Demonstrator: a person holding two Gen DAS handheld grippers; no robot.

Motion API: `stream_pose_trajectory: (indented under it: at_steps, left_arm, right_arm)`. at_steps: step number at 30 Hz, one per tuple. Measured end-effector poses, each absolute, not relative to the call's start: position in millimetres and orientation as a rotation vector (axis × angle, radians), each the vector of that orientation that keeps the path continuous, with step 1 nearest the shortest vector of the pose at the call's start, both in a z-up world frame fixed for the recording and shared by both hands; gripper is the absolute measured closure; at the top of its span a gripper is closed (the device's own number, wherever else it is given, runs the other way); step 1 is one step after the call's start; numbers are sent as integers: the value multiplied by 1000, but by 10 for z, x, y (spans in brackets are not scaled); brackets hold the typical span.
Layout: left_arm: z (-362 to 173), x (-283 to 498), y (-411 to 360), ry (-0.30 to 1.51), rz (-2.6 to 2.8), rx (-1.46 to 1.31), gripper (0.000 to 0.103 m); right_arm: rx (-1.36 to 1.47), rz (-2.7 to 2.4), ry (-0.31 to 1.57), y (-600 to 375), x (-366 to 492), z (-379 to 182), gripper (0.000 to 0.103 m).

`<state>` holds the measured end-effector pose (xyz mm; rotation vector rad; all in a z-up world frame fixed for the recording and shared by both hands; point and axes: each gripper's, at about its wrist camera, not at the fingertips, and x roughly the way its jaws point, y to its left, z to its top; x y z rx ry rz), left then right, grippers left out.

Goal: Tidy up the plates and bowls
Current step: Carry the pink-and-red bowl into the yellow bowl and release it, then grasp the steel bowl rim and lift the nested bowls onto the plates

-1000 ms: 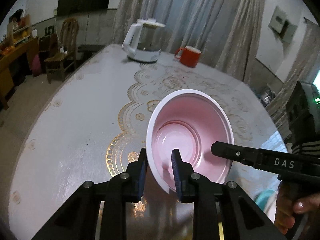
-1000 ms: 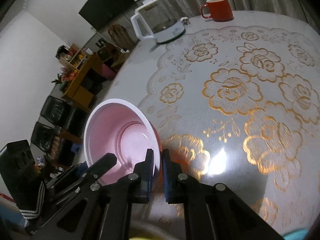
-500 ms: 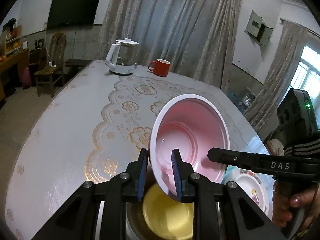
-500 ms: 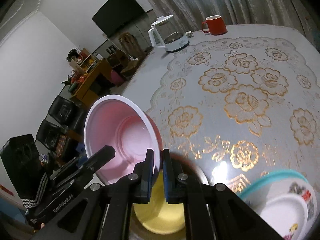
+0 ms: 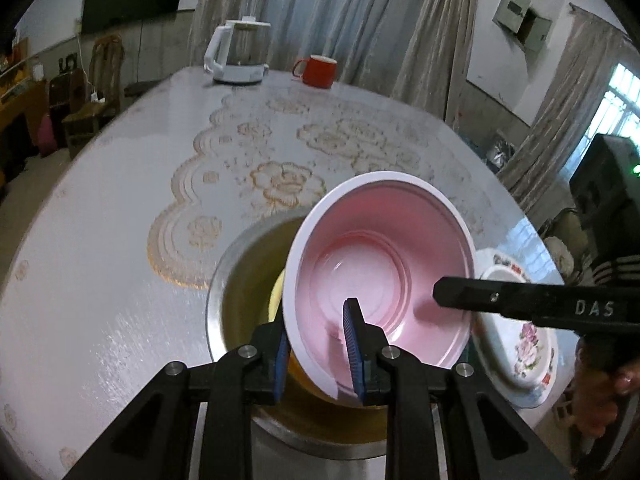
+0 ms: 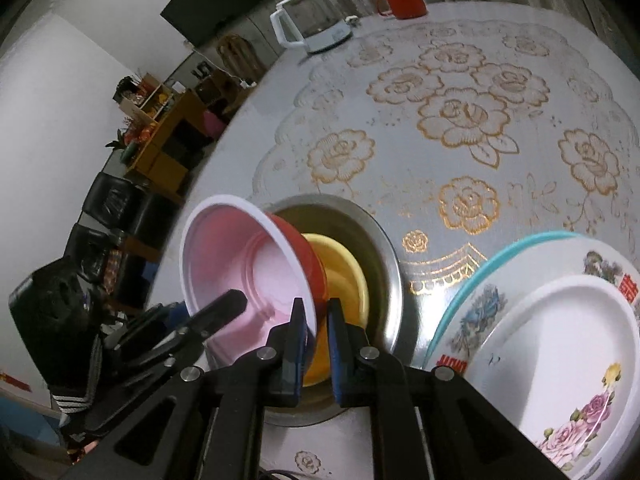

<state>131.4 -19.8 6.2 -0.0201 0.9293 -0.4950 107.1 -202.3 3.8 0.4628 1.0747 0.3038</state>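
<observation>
Both grippers hold one bowl, pink inside and red outside (image 5: 384,276) (image 6: 240,264), by opposite sides of its rim. My left gripper (image 5: 318,354) is shut on the near rim. My right gripper (image 6: 316,344) is shut on the other side; one finger (image 5: 520,304) reaches into the bowl in the left wrist view. The bowl hangs tilted just above a yellow bowl (image 6: 344,276) (image 5: 277,292) that sits inside a steel bowl (image 5: 224,280) (image 6: 388,268).
A stack of floral plates (image 6: 560,320) (image 5: 516,332) lies right of the steel bowl. A white kettle (image 5: 238,52) and a red mug (image 5: 318,70) stand at the table's far end. The table edge falls off to the left (image 5: 36,216).
Both grippers have carried the pink bowl back toward the near end of the table and lowered it. It now hangs over the steel bowl with the yellow bowl in it.
</observation>
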Motion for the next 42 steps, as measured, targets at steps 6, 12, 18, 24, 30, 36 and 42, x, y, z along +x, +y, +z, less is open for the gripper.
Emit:
stream_pose_trajectory:
  at_steps: [6,12,18,24,30,36,42]
  left_arm:
    - [2,1290,-181,952,-488,-30,69]
    - [193,1236,55,870,-454,-110,34]
    - [189,1260,405,844,-367,-154,36]
    - [-109,1323,521,949,-450,-256,55]
    - [-218,1321,496,998,-516,-267,56]
    - [-148,1317,603,987,-566,-380,56]
    - [-119,1344,675,981,-534,-341,57]
  right_arm:
    - [443,283,1106,-2018,1099,-45,92]
    - [407,270,1028,-2128,1041,55,79]
    - [317,207,1004,-2285,1137,83,79]
    - [283,233,1089,-2192,1331,-122,79]
    - [328,266,1156,-2179,1474,-354,86]
    - [351,289,1170,-2161,1490,-416,90]
    - [335,305,1172,-2132,1515,-431,92]
